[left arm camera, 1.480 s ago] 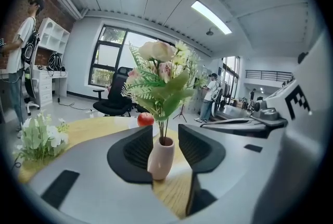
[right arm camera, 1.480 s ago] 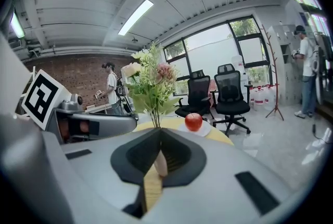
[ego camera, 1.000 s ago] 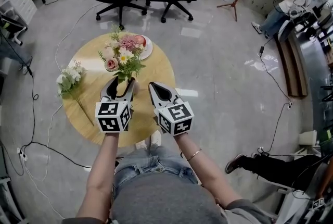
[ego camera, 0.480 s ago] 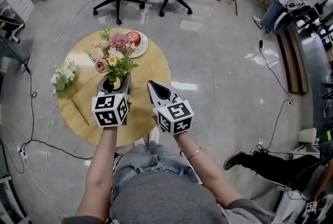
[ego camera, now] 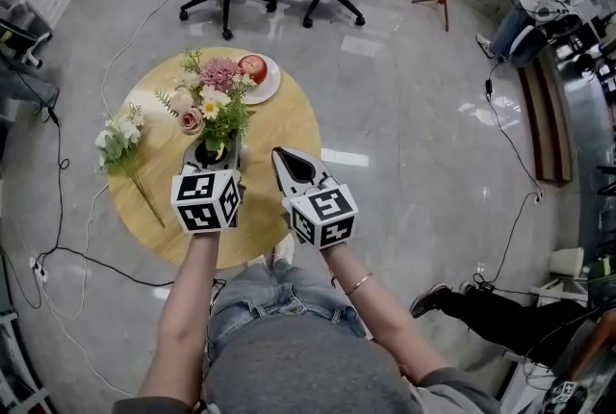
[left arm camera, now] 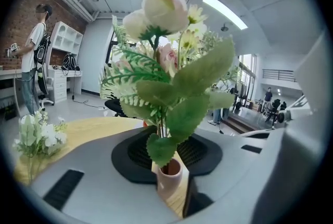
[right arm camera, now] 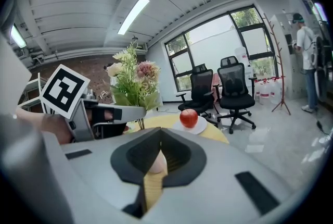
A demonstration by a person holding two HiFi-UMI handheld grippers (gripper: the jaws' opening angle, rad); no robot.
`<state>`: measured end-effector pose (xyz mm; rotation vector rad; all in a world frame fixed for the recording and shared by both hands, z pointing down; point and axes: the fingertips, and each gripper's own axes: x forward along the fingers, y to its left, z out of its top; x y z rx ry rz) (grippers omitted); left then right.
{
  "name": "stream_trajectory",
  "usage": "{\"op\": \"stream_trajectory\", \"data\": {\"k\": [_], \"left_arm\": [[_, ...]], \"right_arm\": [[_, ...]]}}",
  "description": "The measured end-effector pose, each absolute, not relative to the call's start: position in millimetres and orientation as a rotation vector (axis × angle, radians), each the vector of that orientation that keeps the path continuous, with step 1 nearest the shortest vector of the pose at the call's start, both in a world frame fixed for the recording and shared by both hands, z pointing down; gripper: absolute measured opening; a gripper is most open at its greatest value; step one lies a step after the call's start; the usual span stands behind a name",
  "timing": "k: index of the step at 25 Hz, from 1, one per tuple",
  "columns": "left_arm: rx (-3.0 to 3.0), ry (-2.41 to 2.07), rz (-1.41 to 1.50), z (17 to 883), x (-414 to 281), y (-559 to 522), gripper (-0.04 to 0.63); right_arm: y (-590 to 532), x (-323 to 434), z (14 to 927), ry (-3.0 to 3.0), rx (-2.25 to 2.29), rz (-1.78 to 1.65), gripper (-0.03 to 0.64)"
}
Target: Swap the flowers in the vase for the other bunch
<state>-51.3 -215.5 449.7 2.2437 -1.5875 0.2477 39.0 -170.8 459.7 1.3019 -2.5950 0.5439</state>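
Quick update: a second ago my left claw [ego camera: 213, 152] was gaping as wide as it goes, just short of the vase [left arm camera: 167, 180]. Now it's slid in around it and the jaws are closing, roughly half shut. The vase stands upright right between them, deep in the dark pads. I can see a sliver of table [ego camera: 279, 128] on one side, so I'd say no real squeeze yet (close though). That should pin the vase so the old flowers [ego camera: 212, 99] can be pulled. Right claw [ego camera: 277, 155] sits just to the right, jaws practically together, holding nothing. The other bunch [ego camera: 117, 141] lies flat, out to the left of the left claw.
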Motion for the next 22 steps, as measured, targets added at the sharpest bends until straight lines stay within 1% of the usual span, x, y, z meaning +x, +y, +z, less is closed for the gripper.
{"op": "stream_trajectory", "data": {"k": [8,22], "left_arm": [[2.251,-1.601,0.224,442.3,-55.6,-215.0,0.077],[2.304,-1.616,0.199,409.4,-50.2,-208.8,0.054]], "right_arm": [[-173.3,33.3,458.2,-2.607,1.279,0.534,0.011],[-169.7,32.4,450.5,-2.649,1.24,0.501,0.011]]}}
